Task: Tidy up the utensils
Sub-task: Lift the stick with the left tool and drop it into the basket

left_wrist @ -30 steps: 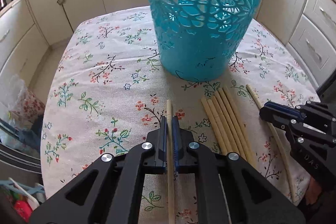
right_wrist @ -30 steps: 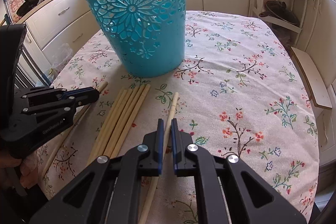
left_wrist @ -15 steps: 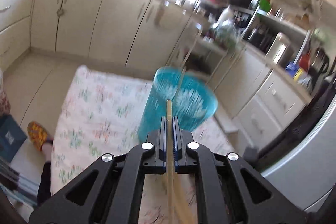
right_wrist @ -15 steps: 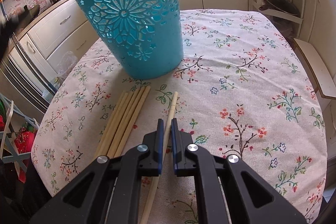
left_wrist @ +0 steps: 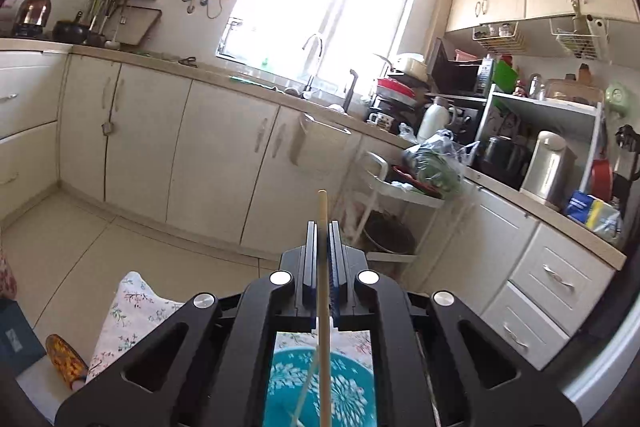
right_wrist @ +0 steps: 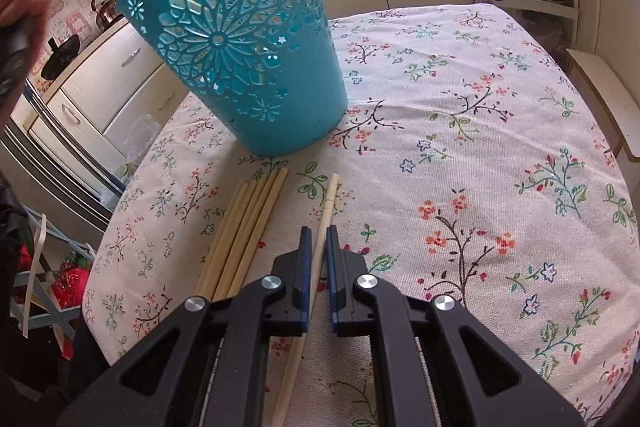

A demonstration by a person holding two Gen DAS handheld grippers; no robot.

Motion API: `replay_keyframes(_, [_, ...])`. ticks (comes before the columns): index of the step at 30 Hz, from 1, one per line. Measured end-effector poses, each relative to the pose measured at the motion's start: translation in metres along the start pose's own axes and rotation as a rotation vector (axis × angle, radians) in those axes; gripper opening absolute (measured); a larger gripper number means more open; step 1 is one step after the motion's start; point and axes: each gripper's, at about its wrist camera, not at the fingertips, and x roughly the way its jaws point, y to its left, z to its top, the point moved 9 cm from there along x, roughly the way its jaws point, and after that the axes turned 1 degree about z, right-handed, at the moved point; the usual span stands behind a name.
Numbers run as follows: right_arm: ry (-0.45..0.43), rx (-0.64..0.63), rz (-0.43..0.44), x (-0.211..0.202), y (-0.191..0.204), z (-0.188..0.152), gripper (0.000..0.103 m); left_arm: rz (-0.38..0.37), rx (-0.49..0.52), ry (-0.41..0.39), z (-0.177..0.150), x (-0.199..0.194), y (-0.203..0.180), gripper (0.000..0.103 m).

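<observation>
Kitchen now ahead; left gripper (left_wrist: 322, 259) chopstick (left_wrist: 322, 227) higher above basket (left_wrist: 320, 387).

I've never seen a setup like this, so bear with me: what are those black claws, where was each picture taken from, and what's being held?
The claws are hand-held grippers, each with its own camera looking along its fingers. The left gripper is shut on a chopstick, held high over the turquoise basket. The right gripper hangs low over the floral tablecloth, its fingers either side of a lone chopstick without visibly squeezing it. A bundle of chopsticks lies beside it, in front of the basket.
</observation>
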Motion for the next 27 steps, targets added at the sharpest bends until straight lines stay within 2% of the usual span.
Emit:
replay_keyframes(6, [0.005, 0.017, 0.026, 0.001, 0.000, 0.000, 0.008, 0.041, -0.023, -0.005, -0.013, 0.029, 0.012, 0.005])
replay_keyframes(12, [0.007, 0.025, 0.037, 0.001, 0.000, 0.000, 0.008, 0.070, -0.003, -0.012, -0.028, 0.031, 0.019, 0.005])
replay_keyframes(23, [0.006, 0.019, 0.030, 0.000, -0.002, 0.000, 0.008, 0.083, 0.001, 0.025, -0.044, 0.028, 0.031, 0.005])
replay_keyframes(27, [0.006, 0.017, 0.027, 0.000, -0.001, 0.000, 0.008, 0.085, 0.031, 0.044, -0.048, 0.025, 0.027, 0.005])
